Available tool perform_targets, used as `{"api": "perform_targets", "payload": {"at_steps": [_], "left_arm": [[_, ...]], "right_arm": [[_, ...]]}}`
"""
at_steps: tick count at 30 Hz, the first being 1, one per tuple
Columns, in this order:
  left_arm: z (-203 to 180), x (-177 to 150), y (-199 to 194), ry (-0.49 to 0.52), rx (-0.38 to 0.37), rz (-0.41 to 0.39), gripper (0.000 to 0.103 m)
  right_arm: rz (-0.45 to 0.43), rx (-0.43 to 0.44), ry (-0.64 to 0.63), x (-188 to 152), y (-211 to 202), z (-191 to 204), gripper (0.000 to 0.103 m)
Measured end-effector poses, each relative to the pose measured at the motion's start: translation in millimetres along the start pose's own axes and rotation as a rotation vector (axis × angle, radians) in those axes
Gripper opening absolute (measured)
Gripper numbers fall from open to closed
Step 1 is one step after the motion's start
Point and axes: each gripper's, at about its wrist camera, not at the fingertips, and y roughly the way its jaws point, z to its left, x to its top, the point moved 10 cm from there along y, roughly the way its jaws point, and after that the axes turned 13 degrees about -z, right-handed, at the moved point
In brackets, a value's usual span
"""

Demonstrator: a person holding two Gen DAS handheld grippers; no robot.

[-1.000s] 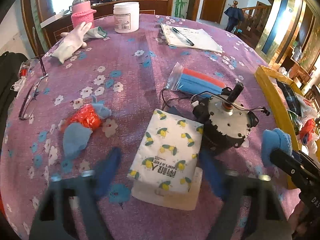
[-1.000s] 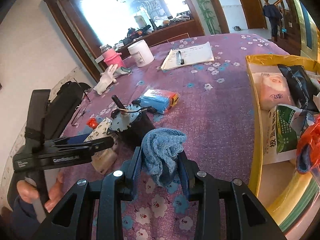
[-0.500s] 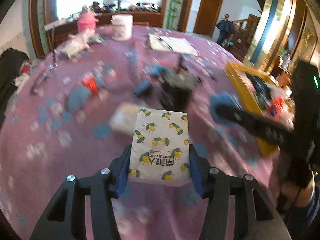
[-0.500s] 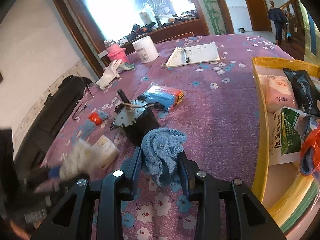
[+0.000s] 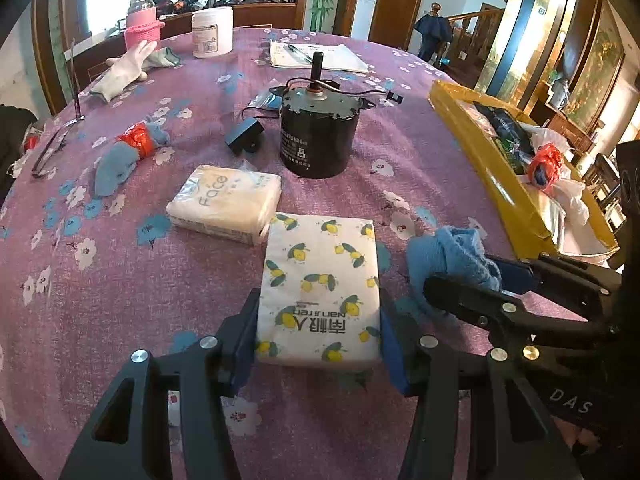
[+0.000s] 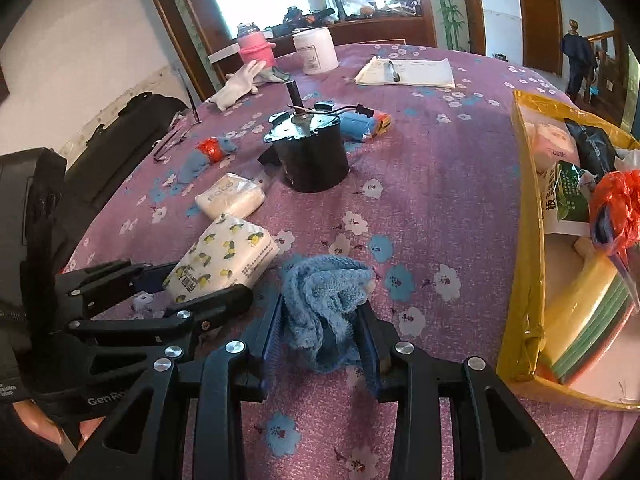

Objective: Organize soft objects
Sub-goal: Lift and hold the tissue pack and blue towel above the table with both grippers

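**Blue cloth and lemon-print tissues gripped side by side**

Purple flowered tablecloth (image 5: 400,128) covers the round table. The left gripper (image 5: 319,334) pinches the lemon-print tissue pack (image 5: 320,280) by its near end, pads against both sides. Just beside it, the right gripper (image 6: 320,332) has the crumpled blue cloth (image 6: 322,300) between its pads while its jaws are opening. A plain tissue pack (image 5: 224,202) lies beyond, near the black motor (image 5: 316,130). The yellow box (image 6: 524,240) stands at the right, already holding packets.

yellow box (image 6: 524,264): cut by right edge | blue zip bag (image 5: 262,101): mostly behind motor (image 5: 316,132) | jar label (image 5: 205,38): unreadable
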Motion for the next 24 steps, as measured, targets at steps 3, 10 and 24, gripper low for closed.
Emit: {"api": "perform_targets", "payload": {"at_steps": [3,10,24], "left_arm": [[-0.1,0.1,1.4,0.009,0.007,-0.004,0.053],[1.9,3.1,5.6,0.016,0.030,-0.022,0.053],[3.7,5.2,4.7,-0.013,0.004,-0.028,0.052]], "right_arm": [[0.004,0.015,0.029,-1.6,1.3,-2.4,0.041],[0.002,0.010,0.055,-2.0,1.8,-3.4,0.042],[-0.032,-0.029,0.016,2.9,-4.8,-1.4,0.048]]}}
